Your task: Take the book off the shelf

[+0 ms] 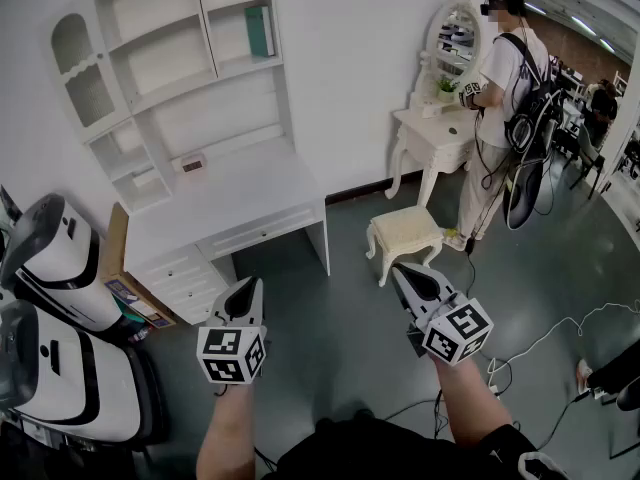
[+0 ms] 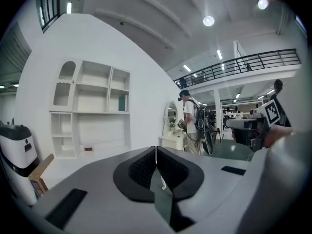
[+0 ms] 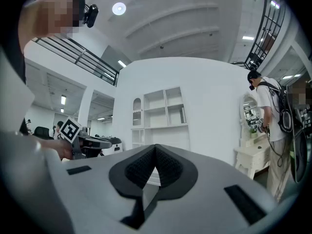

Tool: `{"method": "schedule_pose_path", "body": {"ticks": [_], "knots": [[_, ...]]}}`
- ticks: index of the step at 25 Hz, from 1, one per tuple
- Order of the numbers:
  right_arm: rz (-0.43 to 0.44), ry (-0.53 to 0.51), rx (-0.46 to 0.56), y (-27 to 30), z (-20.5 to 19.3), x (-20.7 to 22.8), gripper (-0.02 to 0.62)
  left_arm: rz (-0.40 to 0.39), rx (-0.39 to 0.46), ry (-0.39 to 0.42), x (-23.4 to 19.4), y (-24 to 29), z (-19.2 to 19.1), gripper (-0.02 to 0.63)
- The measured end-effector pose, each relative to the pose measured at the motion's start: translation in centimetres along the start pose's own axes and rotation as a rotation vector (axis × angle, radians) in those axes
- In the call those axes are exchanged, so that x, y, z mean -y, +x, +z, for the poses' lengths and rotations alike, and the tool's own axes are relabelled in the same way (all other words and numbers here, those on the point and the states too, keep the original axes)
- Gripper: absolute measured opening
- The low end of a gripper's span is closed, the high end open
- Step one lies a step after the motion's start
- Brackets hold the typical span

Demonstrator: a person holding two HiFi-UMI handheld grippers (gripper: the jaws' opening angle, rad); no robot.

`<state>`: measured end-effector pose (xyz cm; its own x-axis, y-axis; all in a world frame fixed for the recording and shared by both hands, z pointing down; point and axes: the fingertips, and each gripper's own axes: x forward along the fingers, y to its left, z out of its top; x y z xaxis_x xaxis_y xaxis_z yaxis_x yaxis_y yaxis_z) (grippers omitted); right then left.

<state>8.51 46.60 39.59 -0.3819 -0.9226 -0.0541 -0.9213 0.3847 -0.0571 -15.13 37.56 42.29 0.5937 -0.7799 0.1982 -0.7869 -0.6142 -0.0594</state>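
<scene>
- Holds the left hand-held gripper low and near, jaws pressed together with nothing between them.
- Holds the right hand-held gripper to its right, jaws likewise met at the tips and empty.
- Points both towards the far side of the room, well apart from the white shelf, with bare floor and furniture between.
- Finds the book, teal and upright, in the upper right compartment of that shelf, close to the compartment's right wall and untouched.
- Shows the white bench directly under the shelf, near enough to stand in the way of a close approach.
- Leaves a cream stool on the floor to the right, and a person standing at a dressing table at the far right.
- Reads as barely begun: nothing reached, nothing gripped.
- Remains, by this judgement: closing the gap to the shelf, parting one pair of jaws, clamping the book and drawing it out.
</scene>
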Motion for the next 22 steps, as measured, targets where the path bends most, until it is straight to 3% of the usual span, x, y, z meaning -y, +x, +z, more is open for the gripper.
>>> {"method": "schedule_pose_path", "body": {"ticks": [10,15,22], "knots": [[-0.034,0.016,0.005,-3.7,-0.4,3.1,0.012,-0.018,-0.027,0.019,3.8,1.7,0.2,0.012],[0.055,0.020,0.000,-5.7,-1.3,3.3,0.012,-0.023,-0.019,0.028,6.1,2.2,0.7,0.012],[0.090,0.088,-0.020,-5.5,-3.0,4.2,0.012,-0.030,-0.036,0.019,7.1,3.5,0.0,0.012]]}}
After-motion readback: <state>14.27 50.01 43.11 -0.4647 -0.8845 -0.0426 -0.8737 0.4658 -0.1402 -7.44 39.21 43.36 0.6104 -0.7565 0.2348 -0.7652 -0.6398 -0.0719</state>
